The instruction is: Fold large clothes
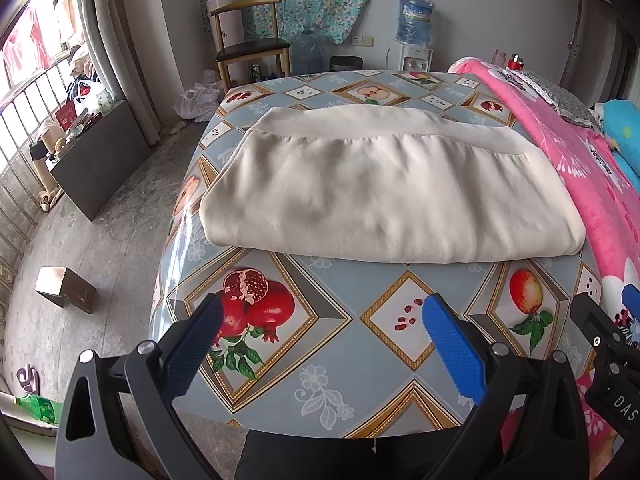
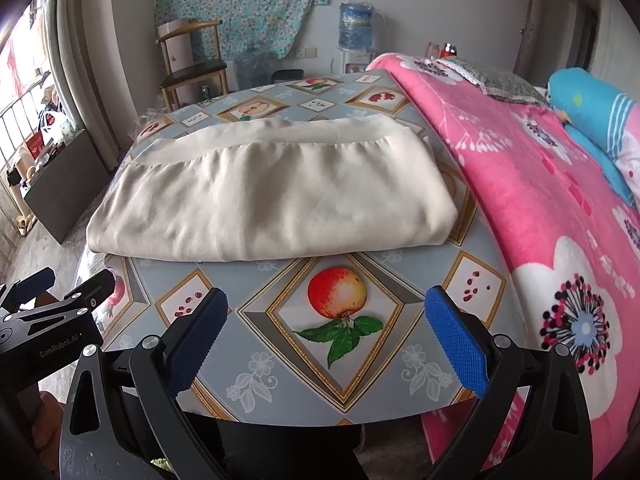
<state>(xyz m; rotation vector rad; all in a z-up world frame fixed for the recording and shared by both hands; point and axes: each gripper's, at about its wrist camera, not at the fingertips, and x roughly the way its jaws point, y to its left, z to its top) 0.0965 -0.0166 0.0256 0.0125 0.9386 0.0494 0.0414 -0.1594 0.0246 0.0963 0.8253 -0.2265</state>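
A cream garment [image 1: 384,188] lies folded into a thick rectangle on the table with the fruit-pattern cloth [image 1: 340,340]; it also shows in the right wrist view [image 2: 272,200]. My left gripper [image 1: 320,316] is open and empty, above the table's near edge, short of the garment. My right gripper [image 2: 326,308] is open and empty, also near the front edge, to the right of the left one. The left gripper's tip shows at the left of the right wrist view [image 2: 64,284].
A pink flowered blanket [image 2: 540,200] on a bed borders the table's right side, with a blue plush toy [image 2: 592,116] on it. A wooden chair [image 1: 248,44], water dispenser [image 1: 416,28] and plastic bags stand beyond the table. A small box [image 1: 66,288] sits on the floor at left.
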